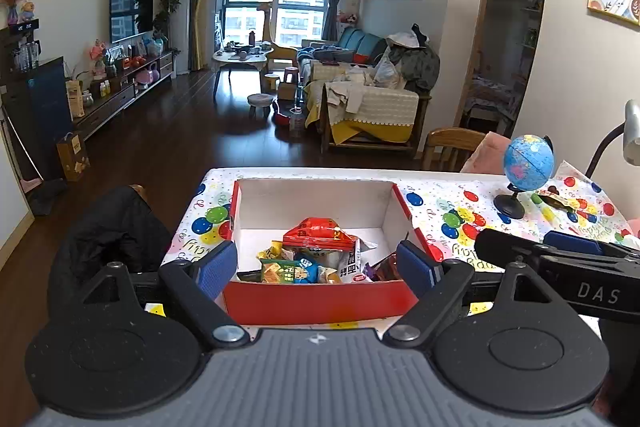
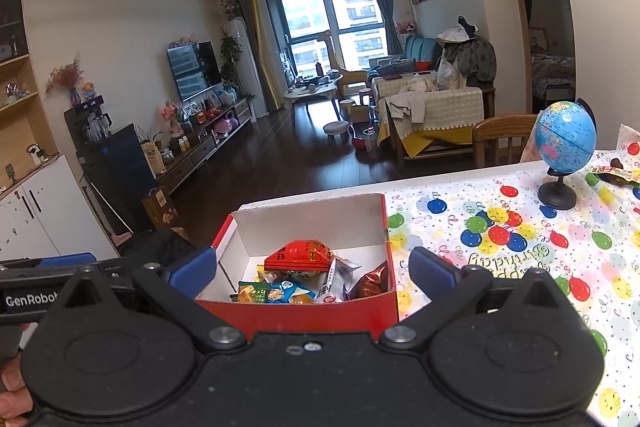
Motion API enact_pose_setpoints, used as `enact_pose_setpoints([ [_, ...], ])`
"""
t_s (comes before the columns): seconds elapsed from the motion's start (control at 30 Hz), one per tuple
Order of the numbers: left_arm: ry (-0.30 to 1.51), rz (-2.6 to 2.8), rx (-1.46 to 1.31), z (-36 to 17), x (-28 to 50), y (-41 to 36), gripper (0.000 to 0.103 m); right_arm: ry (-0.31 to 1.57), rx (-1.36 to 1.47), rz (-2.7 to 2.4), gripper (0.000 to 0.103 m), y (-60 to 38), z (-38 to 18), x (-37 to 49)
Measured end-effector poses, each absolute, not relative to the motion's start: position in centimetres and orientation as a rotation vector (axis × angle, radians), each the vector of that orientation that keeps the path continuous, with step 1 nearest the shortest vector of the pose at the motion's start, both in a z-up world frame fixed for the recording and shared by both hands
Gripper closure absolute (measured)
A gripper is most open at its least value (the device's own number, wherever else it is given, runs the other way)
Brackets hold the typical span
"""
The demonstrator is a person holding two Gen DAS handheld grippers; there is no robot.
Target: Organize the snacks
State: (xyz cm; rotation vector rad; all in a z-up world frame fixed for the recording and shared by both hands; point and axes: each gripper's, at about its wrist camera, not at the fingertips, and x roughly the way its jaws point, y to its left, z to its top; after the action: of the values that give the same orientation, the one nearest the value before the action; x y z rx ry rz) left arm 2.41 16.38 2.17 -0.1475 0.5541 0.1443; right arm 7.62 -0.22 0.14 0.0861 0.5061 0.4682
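- "DAS": white capitals on the black body of the right tool (image 1: 560, 251), seen in the left wrist view at 3 o'clock. Further letters are cut off by the frame edge.
- "GenRobot": white lettering on the black body of the left tool (image 2: 60, 267), seen in the right wrist view at 9 o'clock. The final letter sits against the right tool's linkage.
- "Happy Birthday": script on the balloon-print cloth (image 2: 500, 227) covering the bench, upside down to the camera, at 3 o'clock of the red box (image 2: 312, 311).
- Snack packets (image 2: 300, 275) in the red box: printed characters present, too small to read.
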Motion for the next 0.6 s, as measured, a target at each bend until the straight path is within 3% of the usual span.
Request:
enact_pose_setpoints([
  [0.6, 0.569, 0.143, -0.152, 2.06, 1.71, 16.02, 0.016, 0.51, 0.096, 0.469, 0.0, -0.07, 0.14, 7.13],
])
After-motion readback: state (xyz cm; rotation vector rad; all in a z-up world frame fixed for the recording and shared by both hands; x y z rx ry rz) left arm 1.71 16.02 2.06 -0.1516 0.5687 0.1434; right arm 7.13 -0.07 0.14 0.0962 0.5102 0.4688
